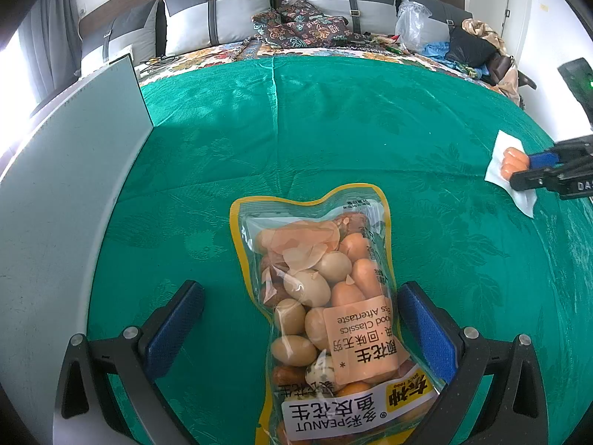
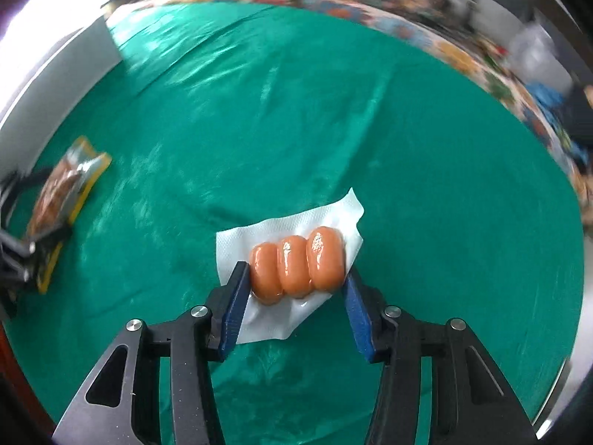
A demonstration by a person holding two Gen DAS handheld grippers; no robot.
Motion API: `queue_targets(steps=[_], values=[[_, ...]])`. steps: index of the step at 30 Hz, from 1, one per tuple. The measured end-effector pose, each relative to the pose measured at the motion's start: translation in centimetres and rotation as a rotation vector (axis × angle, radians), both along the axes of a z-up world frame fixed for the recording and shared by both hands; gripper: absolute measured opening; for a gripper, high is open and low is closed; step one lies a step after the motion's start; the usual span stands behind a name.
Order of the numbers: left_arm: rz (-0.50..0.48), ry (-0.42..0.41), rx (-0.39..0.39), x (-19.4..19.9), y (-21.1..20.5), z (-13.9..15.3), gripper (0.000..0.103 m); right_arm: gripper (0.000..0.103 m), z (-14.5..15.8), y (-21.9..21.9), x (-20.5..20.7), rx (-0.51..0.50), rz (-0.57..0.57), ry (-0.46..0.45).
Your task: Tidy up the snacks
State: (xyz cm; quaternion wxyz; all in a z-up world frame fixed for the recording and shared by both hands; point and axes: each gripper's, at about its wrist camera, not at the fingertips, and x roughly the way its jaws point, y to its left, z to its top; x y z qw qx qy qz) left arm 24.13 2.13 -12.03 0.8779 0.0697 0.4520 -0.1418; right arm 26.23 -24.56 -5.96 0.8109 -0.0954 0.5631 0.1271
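While the left tongs [image 1: 296, 337] stand apart around the peanut bag [image 1: 326, 319], the right tongs [image 2: 296, 289] clamp the slippery, soft sausage pack [image 2: 296, 263] by its ends.

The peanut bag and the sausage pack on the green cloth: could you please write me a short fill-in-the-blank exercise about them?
1. The sausage pack holds ____ sausages side by side.
2. The peanut bag lies between the fingers of the ____ hand-held gripper.
3. The cloth under both snacks is ____ in colour.
4. The pads of the right hand-held gripper are ____ in colour.

Missing words: three; left; green; blue
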Motion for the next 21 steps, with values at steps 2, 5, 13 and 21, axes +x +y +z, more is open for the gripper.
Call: queue_targets(steps=[2, 5, 13, 21], values=[[0.000, 0.000, 0.000, 0.0, 0.0, 0.0, 0.103, 0.051, 0.1, -0.6, -0.7, 0.048, -0.016, 0.002], [0.000, 0.000, 0.000, 0.0, 0.0, 0.0, 0.103, 0.051, 1.3, -1.8, -2.2, 0.197, -0.072, 0.009], [-0.002, 0.001, -0.001, 0.0, 0.0, 0.0, 0.103, 0.051, 2.6, -3.2, -10.7, 0.392, -0.231, -0.026], [-0.025, 0.090, -0.042, -2.0, 0.3, 1.6, 0.054, 0.052, 1.8, -5.1, -18.3, 0.567, -0.423, -0.079]])
